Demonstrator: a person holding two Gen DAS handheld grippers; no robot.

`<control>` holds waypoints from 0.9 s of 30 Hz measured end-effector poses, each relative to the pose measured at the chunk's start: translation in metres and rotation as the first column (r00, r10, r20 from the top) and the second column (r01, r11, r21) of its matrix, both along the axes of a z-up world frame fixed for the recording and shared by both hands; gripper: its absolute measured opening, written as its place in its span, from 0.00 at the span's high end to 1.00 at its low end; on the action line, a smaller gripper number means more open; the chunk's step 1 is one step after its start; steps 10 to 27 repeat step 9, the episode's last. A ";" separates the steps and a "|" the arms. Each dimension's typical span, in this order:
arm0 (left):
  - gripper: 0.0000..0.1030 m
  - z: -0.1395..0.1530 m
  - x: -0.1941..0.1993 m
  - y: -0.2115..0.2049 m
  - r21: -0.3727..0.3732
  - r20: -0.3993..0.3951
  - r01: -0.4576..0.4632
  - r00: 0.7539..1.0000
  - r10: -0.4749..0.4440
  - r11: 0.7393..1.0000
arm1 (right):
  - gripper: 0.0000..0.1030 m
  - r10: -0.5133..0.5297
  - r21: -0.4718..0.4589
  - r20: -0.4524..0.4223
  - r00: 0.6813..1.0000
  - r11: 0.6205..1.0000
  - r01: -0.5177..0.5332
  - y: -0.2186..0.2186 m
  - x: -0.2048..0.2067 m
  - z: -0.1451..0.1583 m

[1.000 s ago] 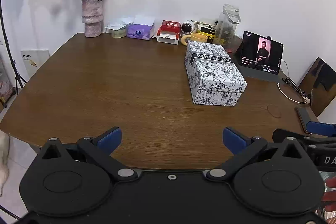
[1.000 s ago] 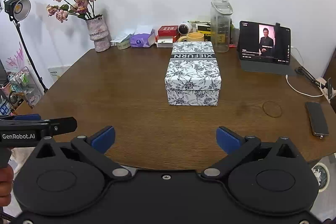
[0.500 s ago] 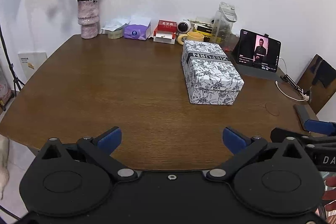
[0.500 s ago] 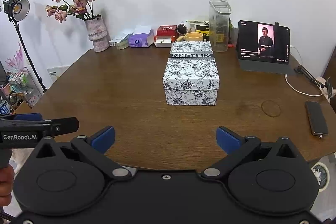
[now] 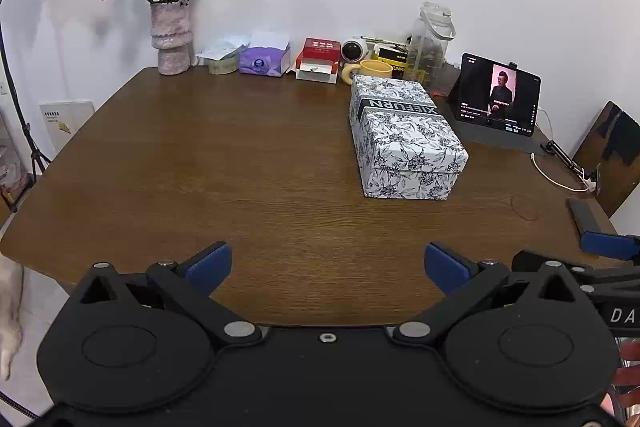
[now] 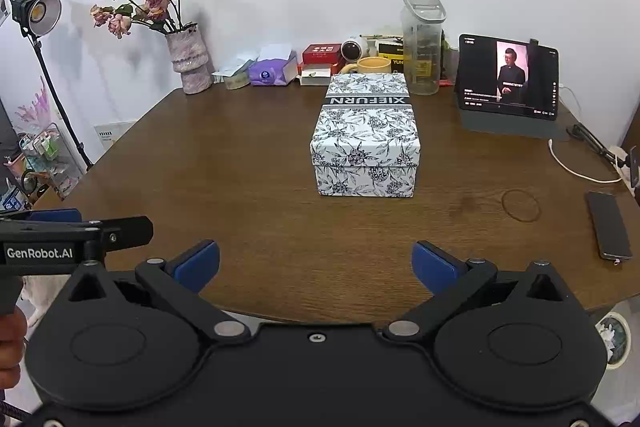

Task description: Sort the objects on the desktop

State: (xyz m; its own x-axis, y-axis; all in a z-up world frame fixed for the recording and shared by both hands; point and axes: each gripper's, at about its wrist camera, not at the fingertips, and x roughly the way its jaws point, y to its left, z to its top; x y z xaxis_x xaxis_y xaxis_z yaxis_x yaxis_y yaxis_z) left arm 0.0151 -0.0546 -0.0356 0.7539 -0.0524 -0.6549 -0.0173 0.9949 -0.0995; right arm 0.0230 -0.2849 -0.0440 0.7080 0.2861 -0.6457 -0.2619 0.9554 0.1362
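Both tongs are released and carry nothing: the left gripper and the right gripper each hover over the near edge of the wooden table with blue pads spread wide. Well ahead of them, right of the table's middle, sits the floral-patterned lidded box marked XIEFURN (its lid is on, so any contents are hidden). It looks like rigid cardboard, probably light, with a smooth printed skin that may slip under the pads. It appears wider than one opening, so I judge it best pressed between the two grippers at its long sides, low down so the lid does not lift. Behind it along the wall stand a yellow mug, a clear jug and a propped tablet.
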 end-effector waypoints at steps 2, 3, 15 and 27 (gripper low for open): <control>0.00 -0.001 0.000 -0.001 -0.009 -0.004 -0.001 1.000 0.001 1.000 | 0.00 0.002 -0.004 -0.002 1.000 1.000 -0.002 -0.001 0.001 -0.001; 0.00 -0.002 0.001 -0.001 -0.013 -0.007 -0.001 1.000 0.001 1.000 | 0.00 0.003 -0.005 -0.002 1.000 1.000 -0.003 -0.001 0.001 -0.002; 0.00 -0.002 0.001 -0.002 -0.034 0.007 -0.014 1.000 0.014 0.999 | 0.00 0.016 -0.007 -0.005 1.000 1.000 -0.016 -0.004 0.005 -0.004; 0.00 -0.002 0.001 -0.002 -0.034 0.007 -0.014 1.000 0.014 0.999 | 0.00 0.016 -0.007 -0.005 1.000 1.000 -0.016 -0.004 0.005 -0.004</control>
